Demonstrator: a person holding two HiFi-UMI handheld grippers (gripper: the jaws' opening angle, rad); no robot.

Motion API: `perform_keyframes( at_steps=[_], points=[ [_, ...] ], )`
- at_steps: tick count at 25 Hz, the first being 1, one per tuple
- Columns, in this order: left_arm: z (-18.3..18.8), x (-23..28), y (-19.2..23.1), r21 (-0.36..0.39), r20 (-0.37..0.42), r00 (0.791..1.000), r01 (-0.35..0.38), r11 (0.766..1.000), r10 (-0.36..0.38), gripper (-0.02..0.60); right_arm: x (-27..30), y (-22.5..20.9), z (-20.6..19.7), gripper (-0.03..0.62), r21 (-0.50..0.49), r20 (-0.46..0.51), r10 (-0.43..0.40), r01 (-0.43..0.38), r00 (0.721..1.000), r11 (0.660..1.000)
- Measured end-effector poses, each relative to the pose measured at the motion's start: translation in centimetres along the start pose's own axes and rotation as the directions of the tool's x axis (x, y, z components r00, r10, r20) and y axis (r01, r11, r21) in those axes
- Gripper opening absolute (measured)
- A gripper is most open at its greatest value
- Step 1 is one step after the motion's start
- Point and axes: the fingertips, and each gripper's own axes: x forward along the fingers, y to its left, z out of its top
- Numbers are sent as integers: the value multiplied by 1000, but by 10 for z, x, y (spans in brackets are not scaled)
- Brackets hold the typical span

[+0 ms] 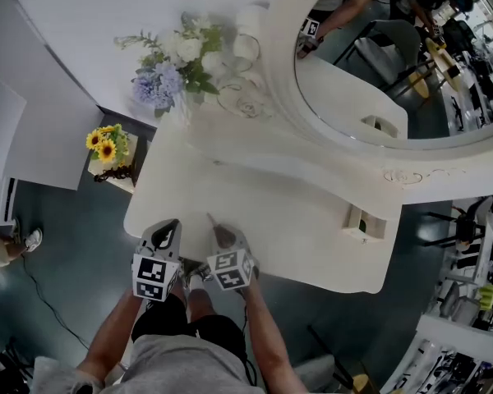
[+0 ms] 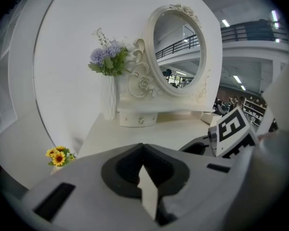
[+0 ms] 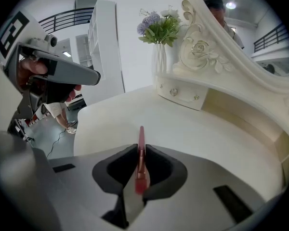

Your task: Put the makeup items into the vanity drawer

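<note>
In the right gripper (image 3: 140, 152) a slim red pencil (image 3: 141, 134) is clamped, pointed lengthwise toward the closed vanity drawer (image 3: 180, 94), which is seen well apart across the surface (image 3: 216, 138).

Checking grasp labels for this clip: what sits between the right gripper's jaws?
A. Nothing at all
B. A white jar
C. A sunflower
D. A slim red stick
D: in the right gripper view, the right gripper has its jaws closed on a slim red stick, whose tip pokes out over the white table.
</note>
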Motion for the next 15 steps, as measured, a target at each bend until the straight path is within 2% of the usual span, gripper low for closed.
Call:
perform_keyframes(
  at_steps=[8,15],
  points=[
    [18,-4,-10,36,26,1000,9,999,-10,0,-21,-11,18,58,12,74,-35,34,997,999],
    [62,-8,-31,97,95,994,42,994,-51,0,-73,-37,47,58,53,189,-125,117,974,992]
  ],
)
